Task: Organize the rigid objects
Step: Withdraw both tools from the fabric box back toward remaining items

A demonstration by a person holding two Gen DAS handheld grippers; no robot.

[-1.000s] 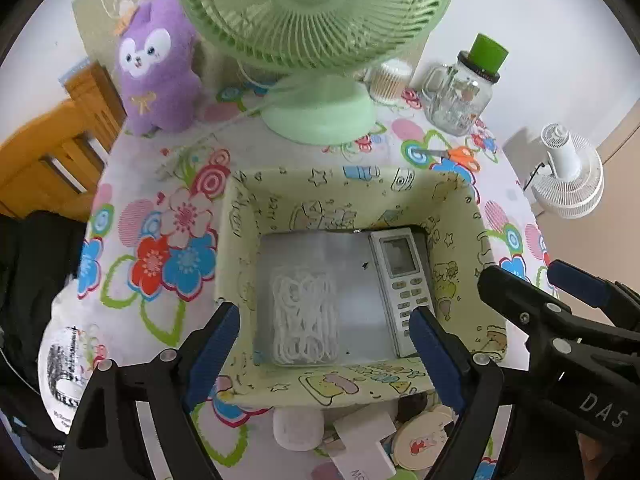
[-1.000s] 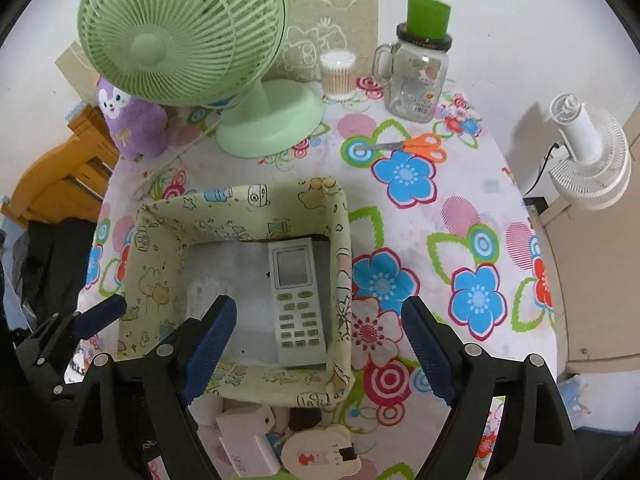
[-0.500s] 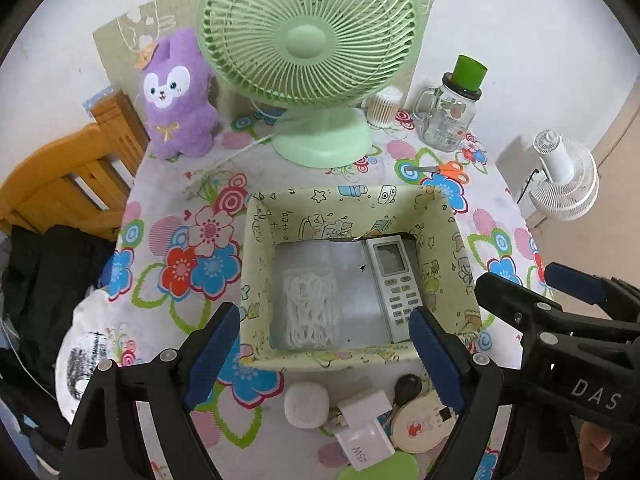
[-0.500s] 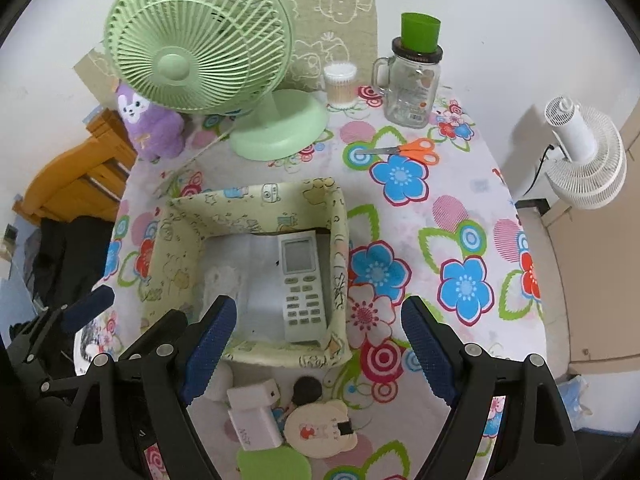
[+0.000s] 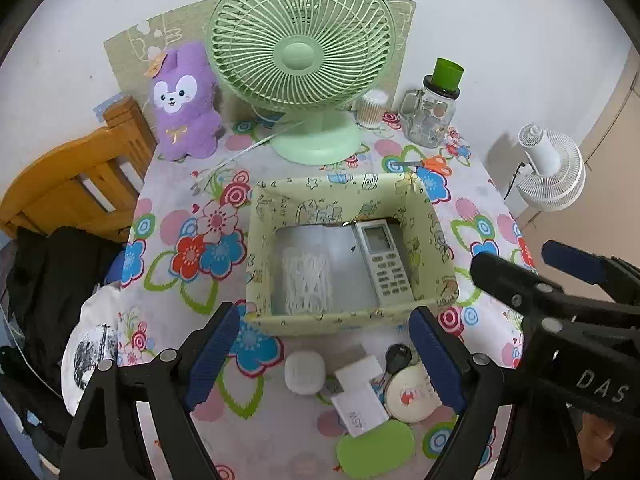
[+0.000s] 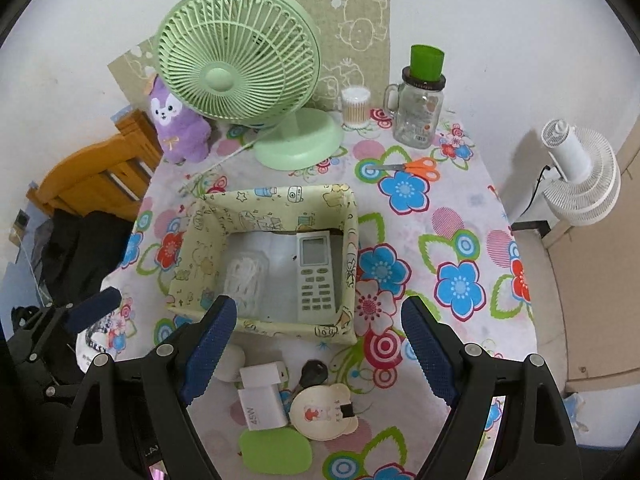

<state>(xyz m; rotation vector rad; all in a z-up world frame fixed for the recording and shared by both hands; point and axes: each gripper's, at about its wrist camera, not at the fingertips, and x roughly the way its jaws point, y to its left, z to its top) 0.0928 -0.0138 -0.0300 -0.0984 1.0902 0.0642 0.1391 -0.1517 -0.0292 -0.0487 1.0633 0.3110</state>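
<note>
Inside the fabric bin (image 5: 428,232), at mid-desk, a white remote control (image 5: 384,258) lies flat against the right wall, keypad up. A coiled white cable (image 5: 306,284) lies beside it to the left, apart from it.

Just outside the bin's near wall sits a cluster of loose items: a white round-cornered case (image 5: 304,372), two white chargers (image 6: 262,394) touching each other, a black key (image 6: 314,372), a round bear-print mirror (image 6: 322,410) and a green oval case (image 6: 276,450).

Behind the bin stand a green desk fan (image 5: 302,60), a purple plush toy (image 5: 184,106), a cotton-swab tub (image 6: 355,106) and a glass mug jar (image 6: 420,116); orange scissors (image 6: 416,168) lie near the jar.

The left hand-held gripper (image 5: 324,354) hangs above the cluster, jaws wide apart, holding nothing. The right hand-held gripper (image 6: 318,354) is likewise spread wide and empty. The desk (image 6: 460,208) carries a floral cloth.
</note>
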